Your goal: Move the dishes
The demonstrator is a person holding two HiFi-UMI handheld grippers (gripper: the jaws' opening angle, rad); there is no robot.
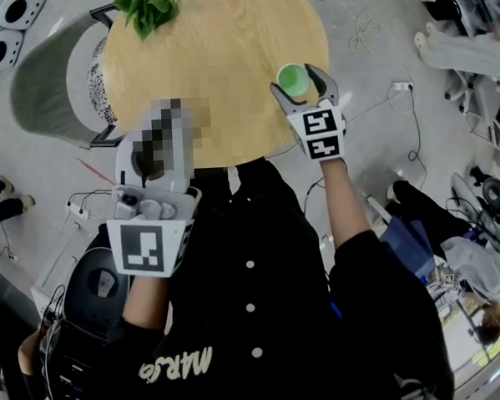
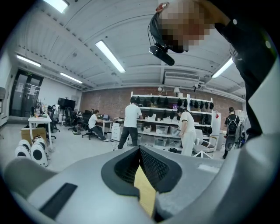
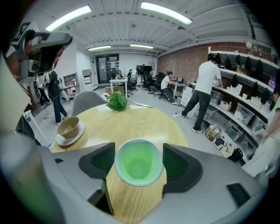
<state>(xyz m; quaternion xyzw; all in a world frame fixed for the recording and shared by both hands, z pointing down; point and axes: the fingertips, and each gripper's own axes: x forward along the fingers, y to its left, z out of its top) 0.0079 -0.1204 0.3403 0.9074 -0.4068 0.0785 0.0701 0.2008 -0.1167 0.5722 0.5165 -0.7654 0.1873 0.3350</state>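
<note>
A green cup with a white rim (image 1: 293,78) (image 3: 138,162) sits between the jaws of my right gripper (image 1: 301,79) (image 3: 138,164), which is shut on it over the near right edge of the round wooden table (image 1: 218,63) (image 3: 131,120). A beige bowl (image 3: 68,127) rests on a white saucer (image 3: 72,137) at the table's left side, apart from the cup. My left gripper (image 1: 147,158) (image 2: 140,150) is held off the table's near left edge, pointing out into the room, shut and empty. A mosaic patch hides its tips in the head view.
A green leafy sprig (image 1: 146,10) (image 3: 116,101) lies at the table's far edge. A grey chair (image 1: 47,80) (image 3: 86,101) stands at the far left. Cables (image 1: 366,26) trail over the floor to the right. People stand by the shelves (image 2: 183,127) in the background.
</note>
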